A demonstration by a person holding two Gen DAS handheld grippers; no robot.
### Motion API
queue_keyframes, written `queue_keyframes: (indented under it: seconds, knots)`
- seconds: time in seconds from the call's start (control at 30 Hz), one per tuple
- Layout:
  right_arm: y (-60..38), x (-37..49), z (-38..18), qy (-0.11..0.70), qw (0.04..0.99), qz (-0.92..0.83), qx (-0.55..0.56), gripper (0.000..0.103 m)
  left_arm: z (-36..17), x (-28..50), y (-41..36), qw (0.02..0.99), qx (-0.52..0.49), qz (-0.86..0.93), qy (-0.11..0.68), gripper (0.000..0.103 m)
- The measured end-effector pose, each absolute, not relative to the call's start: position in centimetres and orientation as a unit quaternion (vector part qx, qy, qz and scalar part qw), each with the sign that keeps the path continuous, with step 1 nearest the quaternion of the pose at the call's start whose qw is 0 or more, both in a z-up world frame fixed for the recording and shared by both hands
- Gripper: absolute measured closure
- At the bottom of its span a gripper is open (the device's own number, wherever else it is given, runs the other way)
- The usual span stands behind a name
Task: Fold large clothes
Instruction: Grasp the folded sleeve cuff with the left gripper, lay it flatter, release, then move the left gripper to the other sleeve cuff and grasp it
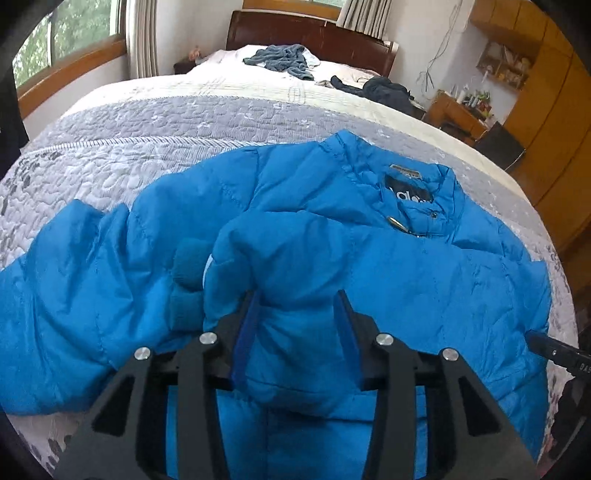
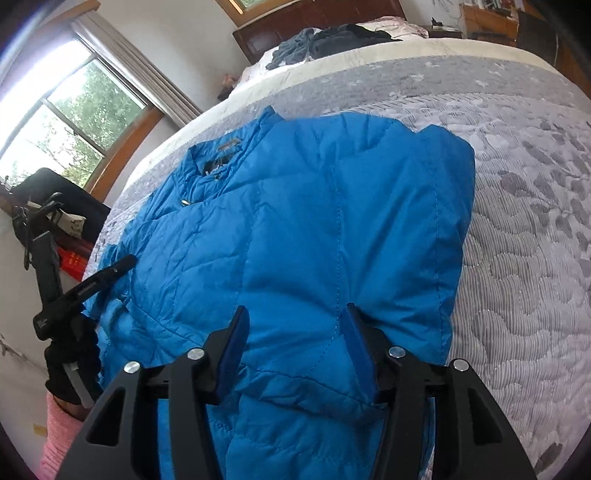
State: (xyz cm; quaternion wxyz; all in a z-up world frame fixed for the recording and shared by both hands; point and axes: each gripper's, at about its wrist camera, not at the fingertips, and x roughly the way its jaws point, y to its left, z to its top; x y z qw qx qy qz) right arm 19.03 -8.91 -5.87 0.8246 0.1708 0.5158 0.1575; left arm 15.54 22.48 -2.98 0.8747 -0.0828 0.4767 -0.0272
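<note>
A bright blue puffer jacket (image 1: 424, 280) lies front up on the grey quilted bed (image 1: 147, 147), its collar and black label (image 1: 408, 192) pointing toward the headboard. My left gripper (image 1: 297, 295) is shut on a puffy fold of the jacket, apparently a sleeve drawn over the body. The right gripper (image 2: 295, 310) is shut on the jacket (image 2: 295, 203) at a doubled-over edge on its other side. In the right wrist view the left tool (image 2: 85, 288) shows at the left, held by a gloved hand with a pink sleeve (image 2: 61, 439).
Grey-blue and dark clothes (image 1: 288, 61) lie crumpled by the wooden headboard (image 1: 314, 33). A window (image 1: 74, 29) is to the left. A wooden wardrobe (image 1: 546, 110) and a cluttered desk (image 1: 458, 110) stand to the right. Bare quilt (image 2: 524, 240) stretches beyond the jacket.
</note>
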Motion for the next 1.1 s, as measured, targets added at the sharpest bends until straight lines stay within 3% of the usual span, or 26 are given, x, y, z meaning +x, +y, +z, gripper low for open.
queue_keyframes:
  seconds: [0.17,0.23,0.33,0.43,0.67,0.83,1.1]
  knots:
    - [-7.8,17.6,-3.1,0.498,0.843,0.147,0.143,0.048,0.1,12.4,24.7,0.878,-0.124,-0.054,0.459,0.058]
    - [-6.8,16.5,-1.3,0.483,0.848,0.166,0.141,0.042,1.9,9.7,26.7,0.891,-0.120,-0.049,0.436,0.043]
    - [-4.1,15.0,0.3,0.474,0.853,0.187,0.114,0.033,3.3,6.0,31.1,0.899,-0.133,-0.028,0.416,0.039]
    - [-1.0,14.1,0.2,0.489,0.838,0.223,0.092,0.032,3.3,2.4,36.6,0.896,-0.159,0.023,0.414,0.036]
    - [5.5,13.4,-1.7,0.528,0.802,0.274,0.048,0.032,-1.0,-4.6,49.2,0.851,-0.267,0.144,0.428,0.035]
    - [7.2,13.5,-2.8,0.542,0.794,0.273,0.035,0.032,-3.8,-6.5,56.5,0.825,-0.360,0.184,0.395,0.036]
    - [7.0,14.0,-3.9,0.546,0.796,0.261,0.036,0.032,-4.3,-4.3,60.9,0.820,-0.417,0.182,0.347,0.040]
